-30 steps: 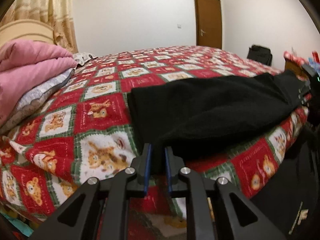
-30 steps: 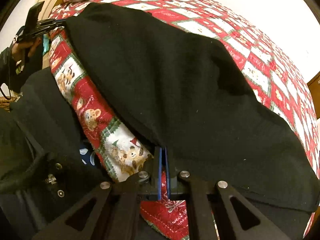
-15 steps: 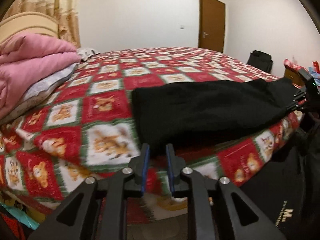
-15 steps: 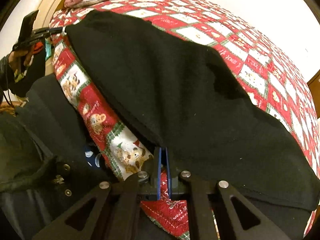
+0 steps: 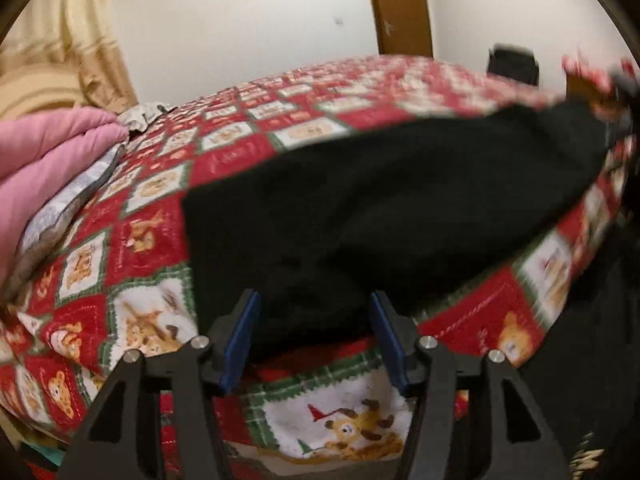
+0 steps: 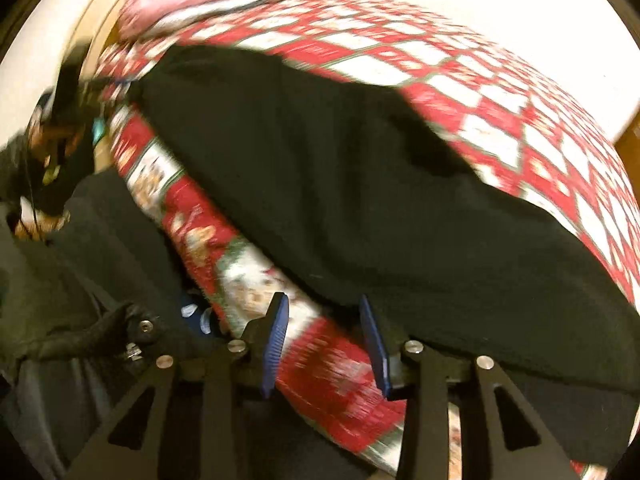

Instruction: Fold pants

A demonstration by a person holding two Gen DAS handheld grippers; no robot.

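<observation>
Pink duvet (image 5: 44, 160) stacked w/ grey pillow (image 5: 68, 208) at headboard end of bed, well apart from pants. Beige curtain (image 5: 80, 40) behind; brown door (image 5: 400, 4) on far wall, dark bag (image 5: 512, 64) beside it. Person's dark clothing (image 6: 104, 240) crowds near bed edge.

Pants (image 5: 380, 208): black, soft matte knit, folded into long flat band along near edge of bed. Quilt (image 5: 240, 152): red/white/green check w/ bear prints, pinked patch edges.

Left gripper (image 5: 314, 330): jaws opening, abt half apart; pants end lies between blue ribbed pads, not pinched. Right gripper (image 6: 322, 330): jaws opening, quilt in the gap, pants hem at right pad, no hold. Frames motion-blurred.
</observation>
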